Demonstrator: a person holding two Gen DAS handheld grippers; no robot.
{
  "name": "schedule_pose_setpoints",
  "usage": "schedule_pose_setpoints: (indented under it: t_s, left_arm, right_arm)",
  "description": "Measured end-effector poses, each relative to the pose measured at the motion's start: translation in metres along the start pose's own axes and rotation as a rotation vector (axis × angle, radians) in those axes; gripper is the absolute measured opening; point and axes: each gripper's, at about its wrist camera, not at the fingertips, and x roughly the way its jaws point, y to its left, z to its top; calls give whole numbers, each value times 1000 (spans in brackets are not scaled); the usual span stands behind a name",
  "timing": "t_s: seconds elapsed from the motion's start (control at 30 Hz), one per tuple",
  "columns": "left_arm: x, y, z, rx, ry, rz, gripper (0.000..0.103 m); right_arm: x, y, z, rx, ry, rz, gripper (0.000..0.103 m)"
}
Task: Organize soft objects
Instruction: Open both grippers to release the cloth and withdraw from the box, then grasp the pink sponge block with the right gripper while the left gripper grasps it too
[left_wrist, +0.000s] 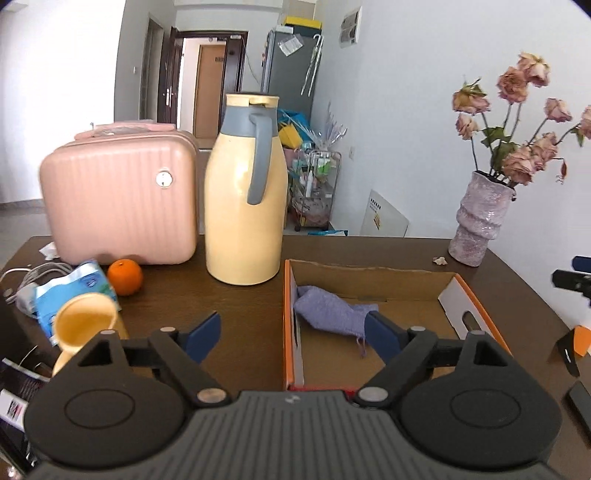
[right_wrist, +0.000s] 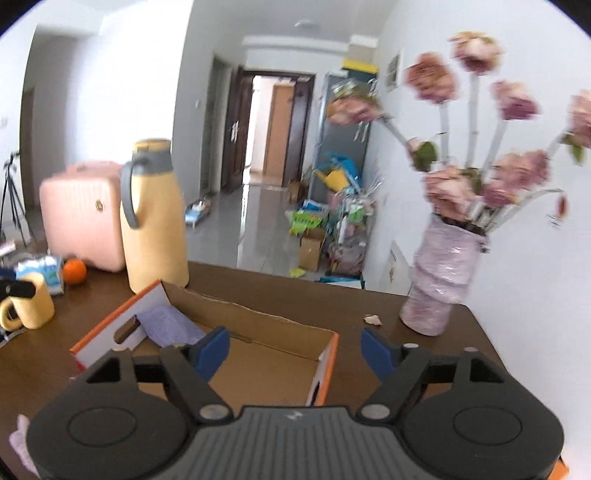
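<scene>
Left wrist view: left gripper (left_wrist: 291, 334) has its jaws spread wide with nothing between them. It hangs over the near left wall of the box (left_wrist: 373, 271), an open cardboard box with orange outer sides on the brown table (left_wrist: 243, 306). The cloth (left_wrist: 330, 310), lilac and crumpled, lies inside the box against its left wall; the gripper's right fingertip overlaps the cloth's right end in the frame, and whether they touch cannot be told. Behind the box stands a yellow jug (left_wrist: 245, 192) with a grey handle, and left of it a pink case (left_wrist: 118, 199). An orange (left_wrist: 125, 277) sits in front of the case, beside a blue pack (left_wrist: 74, 291) and a yellow mug (left_wrist: 86, 328). A vase (left_wrist: 478, 221) of dried roses stands at the far right.

Right wrist view, blurred: right gripper (right_wrist: 295, 350) is likewise wide open and empty, hanging over the near right part of the box (right_wrist: 258, 314). The cloth (right_wrist: 168, 326) lies in the far left corner of the box, next to the handle cut-out. The vase (right_wrist: 443, 280) stands right of the box, well apart.
</scene>
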Motion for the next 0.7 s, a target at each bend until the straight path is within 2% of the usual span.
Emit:
schedule_pose_setpoints:
  t_s: [0.17, 0.23, 0.33, 0.53, 0.7]
  left_arm:
    - [-39, -4, -19, -3, -23, -1, 87]
    - [-57, -6, -30, 6, -61, -8, 93]
    - [-81, -8, -61, 7, -129, -12, 93]
    - [-138, -17, -159, -9, -260, 39, 93]
    - [-174, -24, -236, -14, -268, 51, 93]
  right_arm:
    - [-47, -6, -26, 65, -61, 0, 78]
    - [-61, -2, -38, 82, -96, -5, 78]
    - [-97, 7, -76, 116, -191, -2, 80]
    - [-157, 48, -171, 90, -272, 8, 85]
    - [-197, 82, -244, 110, -285, 28, 86]
